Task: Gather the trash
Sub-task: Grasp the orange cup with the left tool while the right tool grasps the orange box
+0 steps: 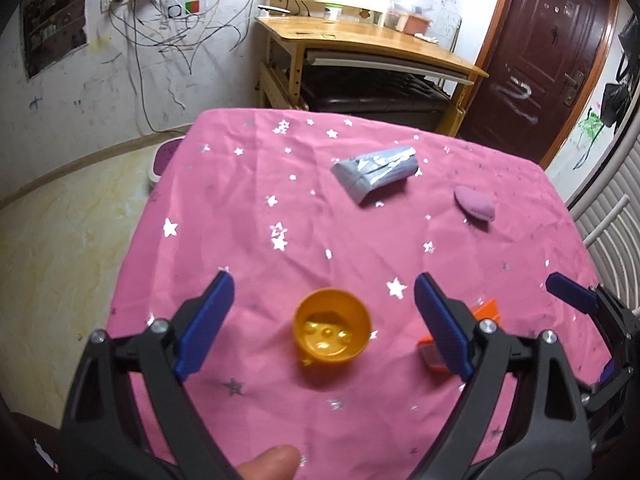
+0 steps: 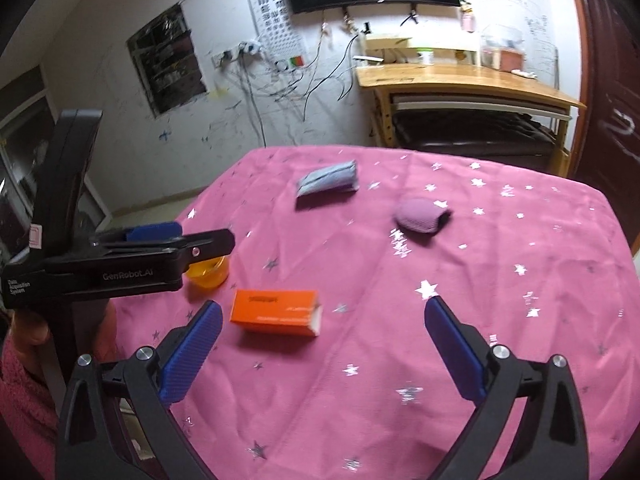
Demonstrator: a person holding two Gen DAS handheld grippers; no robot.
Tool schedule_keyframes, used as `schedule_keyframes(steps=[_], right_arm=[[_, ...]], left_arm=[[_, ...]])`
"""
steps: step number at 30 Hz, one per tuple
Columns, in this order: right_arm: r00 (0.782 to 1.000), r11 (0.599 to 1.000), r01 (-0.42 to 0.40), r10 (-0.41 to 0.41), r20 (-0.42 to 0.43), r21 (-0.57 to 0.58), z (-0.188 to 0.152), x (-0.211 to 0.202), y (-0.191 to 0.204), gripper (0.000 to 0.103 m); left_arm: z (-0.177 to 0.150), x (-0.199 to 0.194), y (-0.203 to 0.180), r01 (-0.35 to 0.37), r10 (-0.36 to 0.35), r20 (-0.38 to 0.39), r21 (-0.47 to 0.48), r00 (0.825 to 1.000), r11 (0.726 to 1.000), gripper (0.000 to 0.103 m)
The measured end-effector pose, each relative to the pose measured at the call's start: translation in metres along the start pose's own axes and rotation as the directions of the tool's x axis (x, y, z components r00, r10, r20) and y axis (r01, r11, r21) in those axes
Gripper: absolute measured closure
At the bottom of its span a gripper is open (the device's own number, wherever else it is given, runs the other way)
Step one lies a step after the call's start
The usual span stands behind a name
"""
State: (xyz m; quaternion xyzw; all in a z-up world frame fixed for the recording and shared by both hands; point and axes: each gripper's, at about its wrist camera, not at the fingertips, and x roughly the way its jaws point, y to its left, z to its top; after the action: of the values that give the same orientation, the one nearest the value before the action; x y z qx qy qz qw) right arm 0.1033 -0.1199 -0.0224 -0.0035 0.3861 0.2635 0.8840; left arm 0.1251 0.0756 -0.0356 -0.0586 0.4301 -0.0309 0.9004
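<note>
A pink star-print cloth (image 1: 248, 208) covers the table. On it an upright yellow cup (image 1: 332, 328) stands between the fingers of my left gripper (image 1: 324, 280), which is open and touches nothing. An orange box (image 2: 276, 316) lies flat between the fingers of my right gripper (image 2: 323, 304), nearer the left one, and that gripper is also open wide. In the left wrist view the orange box (image 1: 486, 314) is partly hidden behind a finger. A grey foil packet (image 1: 376, 172) and a purple pouch (image 1: 474, 202) lie farther back. In the right wrist view, the left gripper (image 2: 208, 240) hovers over the cup (image 2: 208, 274).
A wooden desk (image 1: 360, 36) with a black seat under it stands behind the table, beside a dark door (image 1: 548, 52). Cables hang on the left wall. Bare floor (image 1: 68, 240) lies to the table's left, and a white slatted rack (image 1: 608, 216) to its right.
</note>
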Motion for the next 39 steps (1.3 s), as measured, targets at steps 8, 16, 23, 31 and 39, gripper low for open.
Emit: schedule_keyframes(steps=[8, 16, 23, 31, 39], right_arm=[[0.999, 0.996, 0.004, -0.008, -0.045, -0.085, -0.001, 0.023, 0.025, 0.008], [0.996, 0.992, 0.018, -0.029, -0.083, -0.126, 0.002, 0.037, 0.035, 0.008], [0.993, 0.992, 0.03, -0.043, -0.108, -0.121, 0.005, 0.046, 0.033, 0.009], [0.992, 0.994, 0.018, -0.032, -0.123, -0.112, 0.004, 0.048, 0.029, 0.051], [0.996, 0.996, 0.001, -0.009, -0.092, -0.09, 0.001, 0.035, 0.021, 0.051]], left_arm=[[-0.009, 0.009, 0.004, 0.028, -0.028, -0.001, 0.046, 1.0, 0.999, 0.016], [-0.012, 0.018, 0.005, 0.053, -0.052, -0.022, 0.054, 0.998, 0.997, 0.045], [-0.012, 0.019, 0.004, 0.029, -0.028, -0.012, 0.069, 1.0, 0.997, 0.063], [-0.013, 0.018, 0.006, 0.019, -0.019, -0.01, 0.064, 1.0, 0.998, 0.063], [-0.015, 0.014, 0.001, 0.0, 0.001, -0.013, 0.059, 1.0, 0.998, 0.063]])
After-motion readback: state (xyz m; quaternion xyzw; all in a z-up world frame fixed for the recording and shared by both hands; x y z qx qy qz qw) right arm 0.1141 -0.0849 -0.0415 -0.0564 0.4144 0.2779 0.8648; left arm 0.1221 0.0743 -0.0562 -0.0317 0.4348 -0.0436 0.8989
